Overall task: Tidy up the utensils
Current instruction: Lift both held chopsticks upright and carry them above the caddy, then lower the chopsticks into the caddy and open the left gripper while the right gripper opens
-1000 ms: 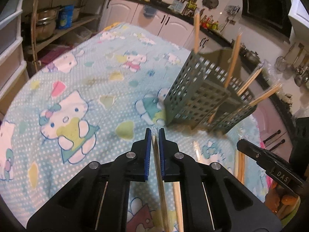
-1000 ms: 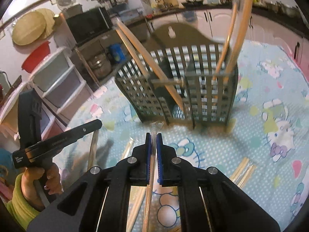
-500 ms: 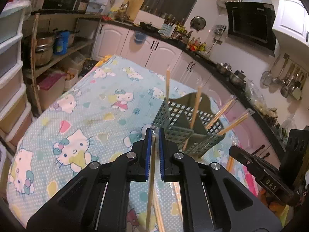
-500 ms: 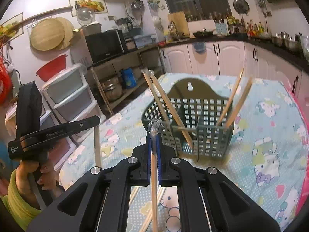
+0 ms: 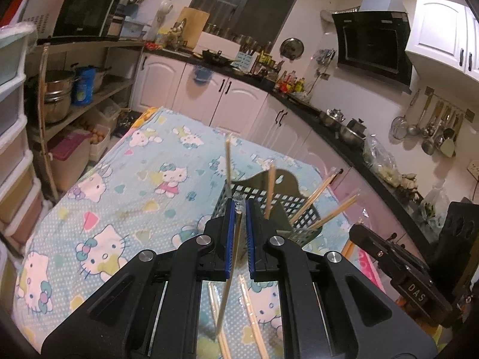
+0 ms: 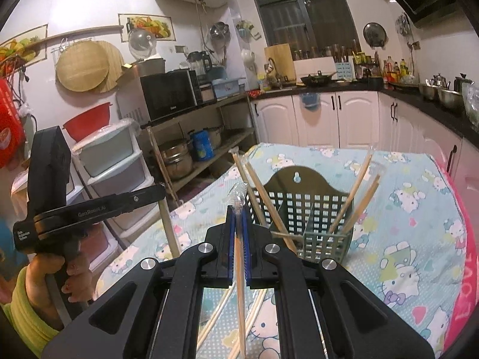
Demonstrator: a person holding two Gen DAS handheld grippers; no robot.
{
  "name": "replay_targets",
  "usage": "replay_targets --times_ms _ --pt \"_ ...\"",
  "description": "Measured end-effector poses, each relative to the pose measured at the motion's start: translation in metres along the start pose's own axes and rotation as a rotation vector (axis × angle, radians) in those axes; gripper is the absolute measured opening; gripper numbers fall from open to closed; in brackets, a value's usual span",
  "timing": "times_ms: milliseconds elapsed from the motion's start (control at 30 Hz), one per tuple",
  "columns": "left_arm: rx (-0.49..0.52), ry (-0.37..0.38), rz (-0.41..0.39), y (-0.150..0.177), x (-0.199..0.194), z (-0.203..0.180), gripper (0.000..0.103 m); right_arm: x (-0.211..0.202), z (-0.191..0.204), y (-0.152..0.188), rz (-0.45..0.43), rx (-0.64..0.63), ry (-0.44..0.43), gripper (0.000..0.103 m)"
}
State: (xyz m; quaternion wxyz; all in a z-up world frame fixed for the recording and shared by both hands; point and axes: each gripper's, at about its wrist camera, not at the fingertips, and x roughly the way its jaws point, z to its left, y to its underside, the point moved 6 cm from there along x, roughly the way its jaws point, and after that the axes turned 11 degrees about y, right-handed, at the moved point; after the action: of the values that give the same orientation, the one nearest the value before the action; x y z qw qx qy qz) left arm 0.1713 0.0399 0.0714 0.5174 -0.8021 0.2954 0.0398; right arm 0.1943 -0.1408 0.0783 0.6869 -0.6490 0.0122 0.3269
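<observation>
While both claws hang above the cloth, we have each one clamped on a single wrapped chopstick: the left gripper is closed on a thin stick that dangles below its pads, and the right gripper is closed on its own stick, whose clear wrapper tip pokes up past the jaws. Ahead of both stands the basket, a slotted grey-green holder with several chopsticks already leaning in its two compartments. More sticks lie loose on the cloth on our side of the basket. We judge these sticks light, stiff and slick in their film, so a grip near the top end lets the long part swing; a tip caught on the basket's grid could twist in the pads. Readable writing: "DAS" on the right gripper's body, "GenRobot.AI" on the left's, and "LOVE" on the pink cloth edge to the basket's right.
</observation>
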Motion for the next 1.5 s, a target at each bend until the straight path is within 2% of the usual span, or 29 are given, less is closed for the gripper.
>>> replay_targets --times_ms 400,767,933,1167,1500 --pt "0.052 0.051 -0.038 -0.029 0.008 -0.028 0.002 -0.018 -0.012 -0.031 -0.075 0.019 0.035 0.005" --pt "0.111 0.074 -0.114 -0.068 0.01 -0.06 0.002 -0.037 -0.033 -0.073 -0.181 0.062 0.061 0.005" --pt "0.133 0.061 -0.149 -0.086 0.01 -0.067 0.002 -0.04 -0.041 -0.094 -0.224 0.071 0.074 0.005" --pt "0.19 0.002 -0.217 -0.102 0.008 -0.071 0.002 -0.039 -0.048 -0.115 -0.284 0.07 0.085 0.005" --pt "0.192 -0.033 -0.244 -0.105 0.017 -0.057 0.002 -0.023 -0.049 -0.138 -0.36 0.057 0.132 0.005"
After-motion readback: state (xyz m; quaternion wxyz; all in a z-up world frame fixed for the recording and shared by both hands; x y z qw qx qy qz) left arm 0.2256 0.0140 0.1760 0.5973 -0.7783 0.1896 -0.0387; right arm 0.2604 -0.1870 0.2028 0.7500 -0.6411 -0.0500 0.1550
